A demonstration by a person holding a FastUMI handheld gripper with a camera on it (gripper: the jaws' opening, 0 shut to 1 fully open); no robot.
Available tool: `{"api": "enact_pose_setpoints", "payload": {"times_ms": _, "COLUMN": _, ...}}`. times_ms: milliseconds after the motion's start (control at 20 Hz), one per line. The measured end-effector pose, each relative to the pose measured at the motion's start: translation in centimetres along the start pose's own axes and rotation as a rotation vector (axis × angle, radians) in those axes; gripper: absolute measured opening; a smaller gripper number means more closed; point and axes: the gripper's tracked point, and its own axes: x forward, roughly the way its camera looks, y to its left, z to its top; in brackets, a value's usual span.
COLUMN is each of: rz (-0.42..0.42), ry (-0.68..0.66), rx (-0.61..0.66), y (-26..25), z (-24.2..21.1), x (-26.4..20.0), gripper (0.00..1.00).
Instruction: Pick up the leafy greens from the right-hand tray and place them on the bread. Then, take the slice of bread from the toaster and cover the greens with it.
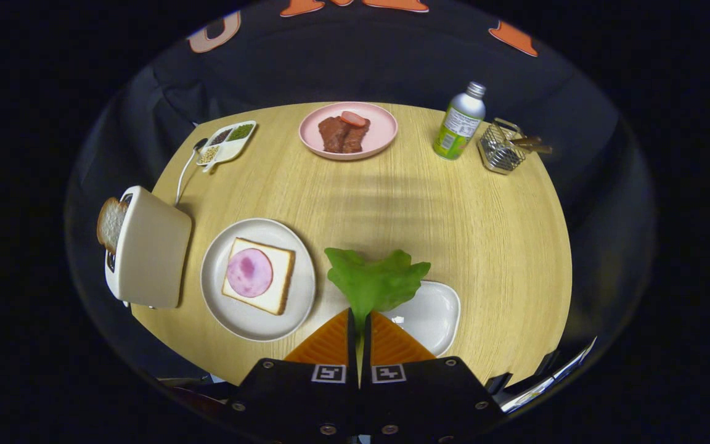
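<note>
Gripper (pixel 360 317): your two orange fingers are pressed together on the stem of the lettuce leaf (pixel 376 280), which stands up just ahead of them.
Tray (pixel 432 314): white, near the table's near edge, partly under the leaf and your right finger.
Plate (pixel 259 280): grey-white, just left of the leaf, near the near edge; you have a bread slice (pixel 259 275) on it with a pink round of ham (pixel 249 272) on top.
Toaster (pixel 148 250): cream, at the table's left edge, with a second slice of bread (pixel 110 224) sticking out of its slot.
Table (pixel 423 209): round, pale wood grain, its middle bare.
Far edge: you see a pink plate of meat (pixel 347 131), a divided dish of seeds (pixel 228 142) to its left, a bottle (pixel 460 122) and a wire basket (pixel 501 148) to its right.
Room: dark cloth wall behind the table.
</note>
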Motion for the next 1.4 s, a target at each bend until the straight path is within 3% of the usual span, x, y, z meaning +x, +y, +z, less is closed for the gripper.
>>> {"api": "enact_pose_setpoints", "payload": {"times_ms": 650, "rz": 0.125, "ry": 0.016, "rx": -0.150, "y": 13.6, "z": 2.3, "x": 3.2, "gripper": 0.01}}
{"api": "enact_pose_setpoints", "payload": {"times_ms": 1100, "rz": 0.097, "ry": 0.081, "rx": -0.159, "y": 13.8, "z": -0.1, "x": 7.5, "gripper": 0.04}}
{"api": "enact_pose_setpoints", "payload": {"times_ms": 1400, "rz": 0.065, "ry": 0.083, "rx": -0.153, "y": 12.4, "z": -0.6, "x": 7.7, "gripper": 0.31}}
